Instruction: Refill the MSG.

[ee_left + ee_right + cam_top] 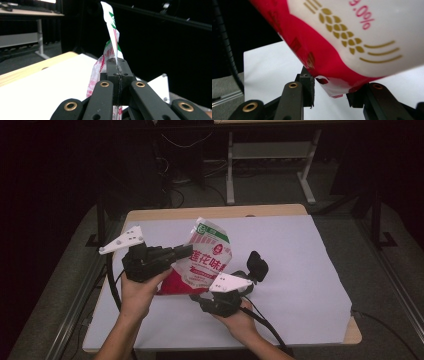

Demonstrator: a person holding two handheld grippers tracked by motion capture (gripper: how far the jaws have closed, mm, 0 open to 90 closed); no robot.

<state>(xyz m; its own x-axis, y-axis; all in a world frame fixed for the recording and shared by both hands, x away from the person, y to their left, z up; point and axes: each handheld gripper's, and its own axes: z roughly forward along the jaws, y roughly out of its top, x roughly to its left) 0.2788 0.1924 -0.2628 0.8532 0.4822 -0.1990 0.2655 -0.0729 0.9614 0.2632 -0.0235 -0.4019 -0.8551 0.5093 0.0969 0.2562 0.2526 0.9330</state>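
While the table (300, 270) carries nothing but its white sheet, the whole business goes on just above its near half. The bag (205, 262), red and white with a green band near the top, hangs tilted in the air between the two hands, clear of the sheet as far as I can judge. The left gripper (186, 251) comes in from the side and has its jaws clenched flat on the bag's edge; in the left gripper view the film rises like a blade straight out of the closed pads (117, 65). That pinch seems meant to keep the bag hanging taut so the other hand has something steady to work on. The right gripper (245, 277) sits low, below and beside the bag's bottom, and its own view shows the red bottom corner (332, 87) dipping into the gap between its jaws. Those jaws stand apart on either side of it, and I cannot see either pad pressing the film, so I take them as not yet gripping. My guess is that a second hold on the bottom corner is being lined up.

The print on the bag is too blurred to read. Whether the bag is sealed or full, I cannot tell.
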